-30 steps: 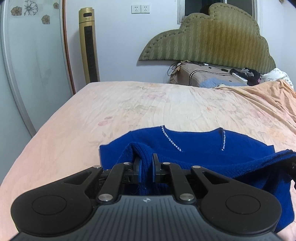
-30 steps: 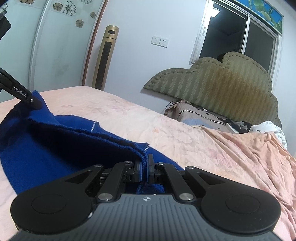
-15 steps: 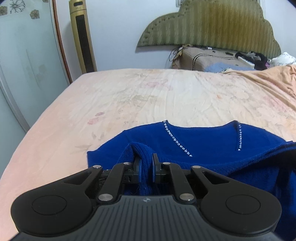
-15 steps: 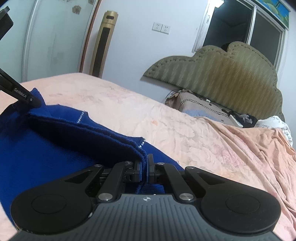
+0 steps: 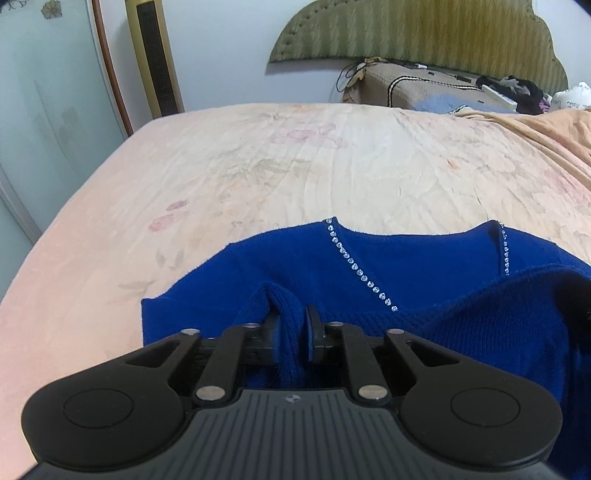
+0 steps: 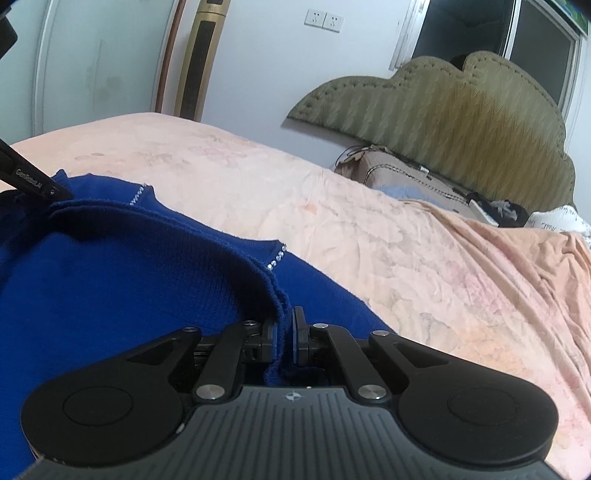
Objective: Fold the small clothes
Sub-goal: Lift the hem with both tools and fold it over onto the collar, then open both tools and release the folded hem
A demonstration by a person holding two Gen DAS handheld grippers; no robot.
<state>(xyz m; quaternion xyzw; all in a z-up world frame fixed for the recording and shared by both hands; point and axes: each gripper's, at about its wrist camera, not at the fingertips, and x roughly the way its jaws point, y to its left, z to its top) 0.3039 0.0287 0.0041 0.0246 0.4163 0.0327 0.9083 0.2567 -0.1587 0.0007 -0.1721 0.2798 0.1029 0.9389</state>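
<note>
A blue knit sweater (image 5: 369, 280) with rhinestone lines at the neckline lies on the pink bed sheet (image 5: 295, 166). My left gripper (image 5: 291, 328) is shut on a bunched fold of the sweater's hem and holds it over the sweater's upper part. My right gripper (image 6: 284, 332) is shut on the other hem edge of the sweater (image 6: 110, 280), folded over toward the neckline. The left gripper's finger (image 6: 33, 181) shows at the far left of the right wrist view, on the cloth.
A green padded headboard (image 5: 424, 33) stands at the far end with a pillow (image 5: 417, 88) and dark clothes (image 5: 513, 88). An orange blanket (image 6: 517, 266) lies crumpled at right. A gold tower fan (image 5: 155, 59) and a glass door (image 5: 48, 110) stand at left.
Both grippers have carried the hem forward and down toward the neckline. The folded cloth now lies lower and closer to the sweater's top edge.
</note>
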